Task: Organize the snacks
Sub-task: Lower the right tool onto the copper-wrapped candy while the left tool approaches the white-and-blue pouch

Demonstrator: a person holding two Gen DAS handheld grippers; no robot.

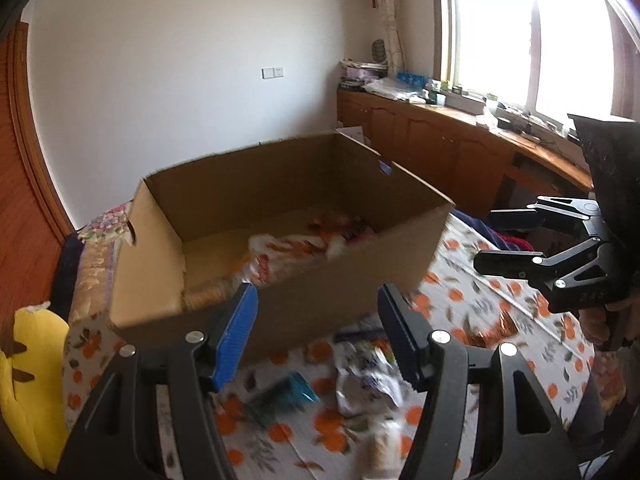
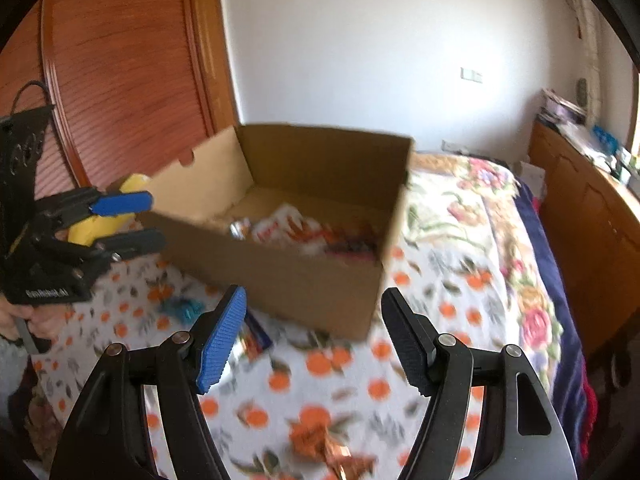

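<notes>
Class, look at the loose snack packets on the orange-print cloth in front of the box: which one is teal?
The teal packet, lying left of the crumpled white-and-purple wrapper. The remaining packets look white, purple or orange; only this one is teal.

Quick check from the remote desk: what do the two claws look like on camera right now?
Both are black linkage frames with silver pivot pins. Each left claw and right claw pairs one ribbed blue pad with one ribbed dark pad. White lettering marks the left claw's body, seen from the right wrist, and a thin black cable loops above it.

I'm seeing the open cardboard box (image 1: 280, 280) sitting on the bedspread, holding white-and-orange snack packets (image 1: 296, 248); blurred wrappers (image 1: 368, 376) are lying loose just before it.
</notes>
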